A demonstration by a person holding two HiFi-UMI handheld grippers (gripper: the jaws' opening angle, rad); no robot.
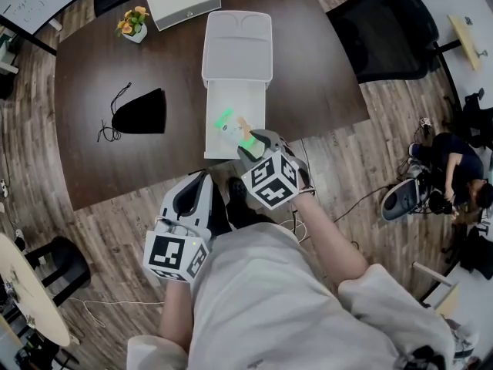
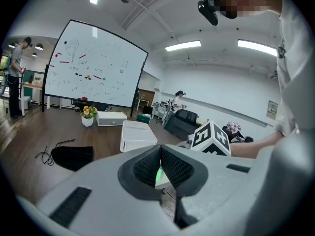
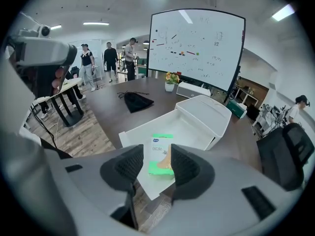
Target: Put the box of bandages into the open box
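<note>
The bandage box (image 1: 233, 127), white and green, lies flat in the tray of the open white box (image 1: 231, 95) on the dark table, near the tray's front end. The lid (image 1: 237, 46) lies folded back behind it. My right gripper (image 1: 250, 146) hovers just above the tray's front edge. In the right gripper view its jaws stand apart with nothing between them (image 3: 156, 154); the bandage box (image 3: 161, 157) shows below them, inside the open box (image 3: 189, 124). My left gripper (image 1: 202, 177) is off the table's front edge, and its tips meet (image 2: 160, 149) with nothing in them.
A black drawstring pouch (image 1: 140, 112) lies left of the box. A small flower pot (image 1: 133, 23) and a white rectangular device (image 1: 183, 1) stand at the back. A black chair (image 1: 385, 29) is at the table's right. A person (image 1: 454, 168) sits on the floor further right.
</note>
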